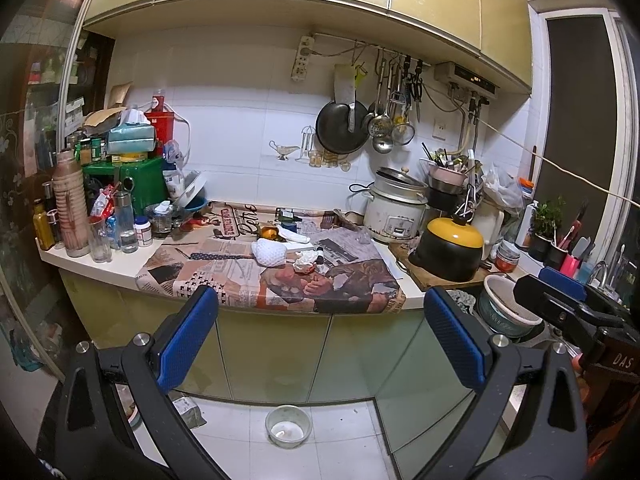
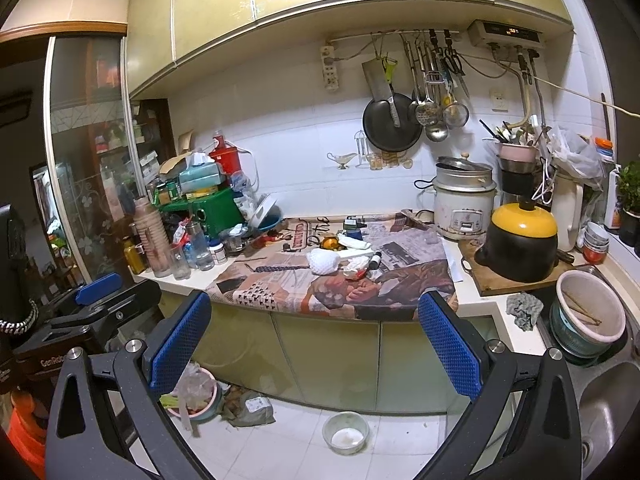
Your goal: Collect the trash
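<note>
Newspaper [image 1: 224, 276] covers the counter, and trash lies on it. I see a white foam net [image 1: 272, 252] [image 2: 324, 261], a crumpled red-stained tissue [image 1: 307, 261] [image 2: 354, 268], an orange peel [image 1: 268, 233] [image 2: 330, 243] and a white wrapper [image 1: 294, 236] [image 2: 354, 242]. My left gripper [image 1: 320, 320] is open and empty, held back from the counter's front edge. My right gripper [image 2: 316, 320] is likewise open and empty, level with the cabinet doors. Each gripper shows at the edge of the other's view: the right gripper [image 1: 560, 280], the left gripper [image 2: 98, 284].
Bottles and jars [image 1: 100, 232] crowd the counter's left end. A rice cooker [image 2: 464, 208] and a yellow-lidded black pot [image 2: 520, 244] stand at the right, beside a sink [image 2: 604, 408] with a basin [image 2: 588, 312]. On the floor are a small bowl [image 2: 345, 432] and a bagged pink tub [image 2: 196, 392].
</note>
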{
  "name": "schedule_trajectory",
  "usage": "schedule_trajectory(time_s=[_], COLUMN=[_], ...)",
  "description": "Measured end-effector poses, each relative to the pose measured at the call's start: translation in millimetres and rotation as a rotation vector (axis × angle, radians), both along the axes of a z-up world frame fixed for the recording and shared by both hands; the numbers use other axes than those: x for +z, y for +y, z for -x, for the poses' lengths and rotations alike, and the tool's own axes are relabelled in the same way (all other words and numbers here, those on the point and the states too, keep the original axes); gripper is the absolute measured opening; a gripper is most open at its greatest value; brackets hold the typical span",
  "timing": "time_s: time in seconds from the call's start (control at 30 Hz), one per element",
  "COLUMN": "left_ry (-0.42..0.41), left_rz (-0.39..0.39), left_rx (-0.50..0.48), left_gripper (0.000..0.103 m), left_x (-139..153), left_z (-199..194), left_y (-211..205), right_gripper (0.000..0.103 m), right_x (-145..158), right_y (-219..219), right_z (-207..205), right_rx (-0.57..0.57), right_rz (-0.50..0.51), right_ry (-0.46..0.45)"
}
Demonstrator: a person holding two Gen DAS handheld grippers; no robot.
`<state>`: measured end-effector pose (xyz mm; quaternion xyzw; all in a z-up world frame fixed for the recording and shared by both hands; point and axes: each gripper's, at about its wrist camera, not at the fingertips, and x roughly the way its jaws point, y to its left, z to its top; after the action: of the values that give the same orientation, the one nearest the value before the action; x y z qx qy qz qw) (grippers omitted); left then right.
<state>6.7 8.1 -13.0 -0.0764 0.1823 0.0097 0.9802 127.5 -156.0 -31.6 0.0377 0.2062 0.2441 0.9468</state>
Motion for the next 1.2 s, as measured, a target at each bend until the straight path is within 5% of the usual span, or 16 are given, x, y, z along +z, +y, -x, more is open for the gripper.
schedule_trajectory(time_s=[1.2], left_ry=[-0.013], left_rz=[-0.008], left_rx=[0.009], left_gripper=[0.103], left_x=[-0.3], left_z=[-9.3], left_y=[-7.3], right_gripper=[0.103], right_x=[5.0], right_y=[-5.5], right_z=[-1.3], right_rx=[-0.009], right_rz=[-0.010], right_ry=[-0.004])
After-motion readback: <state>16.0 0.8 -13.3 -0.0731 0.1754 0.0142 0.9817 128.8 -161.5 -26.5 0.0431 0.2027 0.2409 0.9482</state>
